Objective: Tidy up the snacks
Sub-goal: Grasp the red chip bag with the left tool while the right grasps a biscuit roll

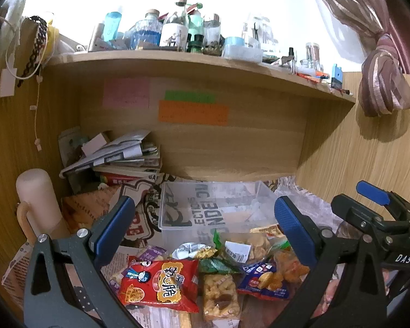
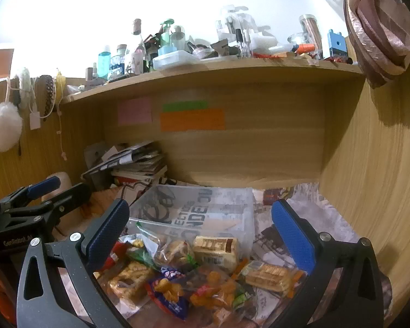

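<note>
**Both grippers spread wide above the snack pile, holding nothing**

At far left in the left wrist view a pale cylindrical cup (image 1: 37,199) stands on the newspaper-covered desk (image 1: 150,317), with a stack of books (image 1: 128,164) behind it under the wooden shelf (image 1: 177,63). The left gripper (image 1: 205,227) hangs over the heap of snack packets (image 1: 210,273), its blue-padded fingers (image 1: 114,227) set far apart and empty. A red packet (image 1: 161,284) lies between them, nearer the left finger; a blue packet (image 1: 265,276) lies close to the right one. Just behind the heap sits a clear plastic box (image 1: 213,205), apparently empty.

Further right, the right gripper (image 2: 205,232) is likewise wide apart and grips nothing. Below it lie the same snacks: a wafer pack (image 2: 216,248) at the box's front edge and a cracker pack (image 2: 268,276) near its right finger. A knotted curtain (image 2: 377,27) hangs at far right.
</note>
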